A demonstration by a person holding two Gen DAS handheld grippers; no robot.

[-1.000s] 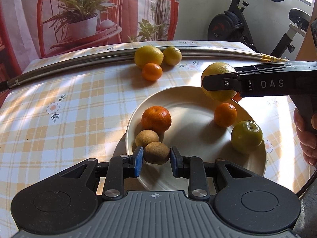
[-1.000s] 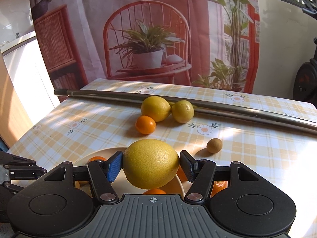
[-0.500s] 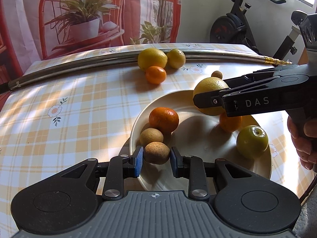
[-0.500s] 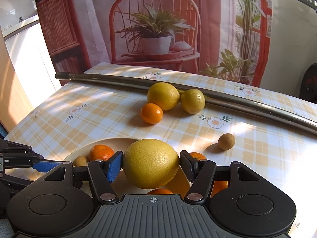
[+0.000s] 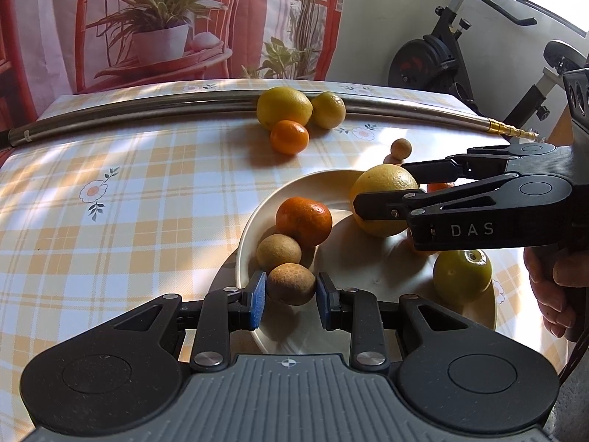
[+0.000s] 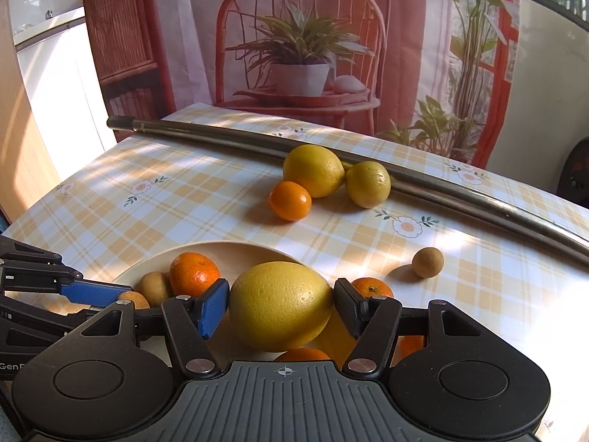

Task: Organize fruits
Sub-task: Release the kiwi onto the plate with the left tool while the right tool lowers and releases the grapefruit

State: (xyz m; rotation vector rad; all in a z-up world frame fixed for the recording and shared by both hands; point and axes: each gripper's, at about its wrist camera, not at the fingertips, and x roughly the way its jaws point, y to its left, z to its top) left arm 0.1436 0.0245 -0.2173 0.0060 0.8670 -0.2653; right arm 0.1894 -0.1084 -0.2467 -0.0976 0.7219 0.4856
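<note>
The right gripper (image 6: 281, 309) holds the large yellow round citrus fruit (image 6: 281, 305) between its fingers just above the cream round plate (image 5: 331, 184), while the left gripper (image 5: 288, 291) grips a small brown round fruit (image 5: 291, 283) at the plate's near rim.

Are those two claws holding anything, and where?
Left gripper pinches a small brown fruit by its sides; right gripper clamps a large yellow citrus across its middle.

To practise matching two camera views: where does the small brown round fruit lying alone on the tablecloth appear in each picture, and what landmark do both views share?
Left wrist: small brown fruit upper right of centre, beyond the plate.
Right wrist: right of centre, on the tablecloth.
Shared landmark: the metal pole behind it.
</note>
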